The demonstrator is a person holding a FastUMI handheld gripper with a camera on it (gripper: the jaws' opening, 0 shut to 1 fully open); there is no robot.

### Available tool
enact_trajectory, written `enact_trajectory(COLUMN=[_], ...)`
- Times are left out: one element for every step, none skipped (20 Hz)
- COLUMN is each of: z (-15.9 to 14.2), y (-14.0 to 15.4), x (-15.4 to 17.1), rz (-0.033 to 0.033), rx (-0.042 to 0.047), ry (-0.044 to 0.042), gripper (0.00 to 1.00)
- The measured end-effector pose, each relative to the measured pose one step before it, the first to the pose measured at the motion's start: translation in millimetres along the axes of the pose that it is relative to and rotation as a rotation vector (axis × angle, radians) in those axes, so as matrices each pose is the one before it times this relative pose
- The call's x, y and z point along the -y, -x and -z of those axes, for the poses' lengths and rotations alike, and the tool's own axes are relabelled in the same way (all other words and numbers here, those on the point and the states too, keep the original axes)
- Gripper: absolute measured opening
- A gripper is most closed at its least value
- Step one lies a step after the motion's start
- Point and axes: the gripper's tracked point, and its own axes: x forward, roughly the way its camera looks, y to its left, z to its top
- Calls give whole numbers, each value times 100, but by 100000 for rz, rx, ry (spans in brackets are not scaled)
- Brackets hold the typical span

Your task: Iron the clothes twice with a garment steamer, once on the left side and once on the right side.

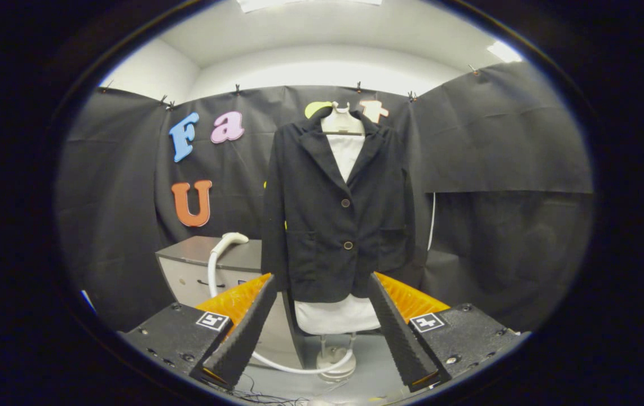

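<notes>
Jacket (338, 214) on white form beyond gripper (322, 332), fingers wide apart, empty; steamer (226, 243) hose partly hidden behind finger.

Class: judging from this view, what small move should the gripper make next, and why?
Probably swing toward the steamer head lying on the grey cabinet. The gripper is open and holds nothing, facing the black jacket, so the tool must be picked up first.

Grey cabinet (198, 265) sitting left of the white mannequin stand (336, 361), black cloth wall (497, 141) hanging behind, ceiling light (311, 4) glowing overhead, thin cables (265, 397) trailing on the floor.
</notes>
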Motion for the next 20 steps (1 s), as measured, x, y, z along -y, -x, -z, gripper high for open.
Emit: enact_trajectory(z=[-68, -39, -173, -259, -213, -321, -423, -349, -404, -403, -400, -225, -403, -473, -338, 38, -255, -182, 61, -78], y=[-323, -495, -469, -677, -669, -725, -859, -969, -1024, -1174, -1263, -1293, -1341, -1526, -1637, -1614, -1631, -1878, -1728, -1809], x=[-613, -527, -540, -783, -737, -1078, -1103, -1066, -1181, -1276, -1186, -1297, -1375, -1466, -1377, -1383, -1476, -1277, -1114, -1327], rz=[-773, 116, -167, -463, -279, -1212, -1384, -1214, -1709, -1685, -1701, -1994, -2358, -2414, -1909, -2065, -2347, -1449, -1184, -1279], rx=[-301, -451, -264, -242, -674, -404, -158, -271, -377, -506, -157, -1197, -207, -373, -866, -834, -304, -570, -1268, -893], ry=[-563, 7, -4, -194, -303, -176, -16, 133, 219, 160, 92, 418, -284, -116, 131, 141, 305, 1040, 1004, 598], gripper=[100, 100, 100, 100, 100, 100, 100, 100, 100, 100, 100, 100, 100, 100, 100, 100, 100, 100, 100, 100])
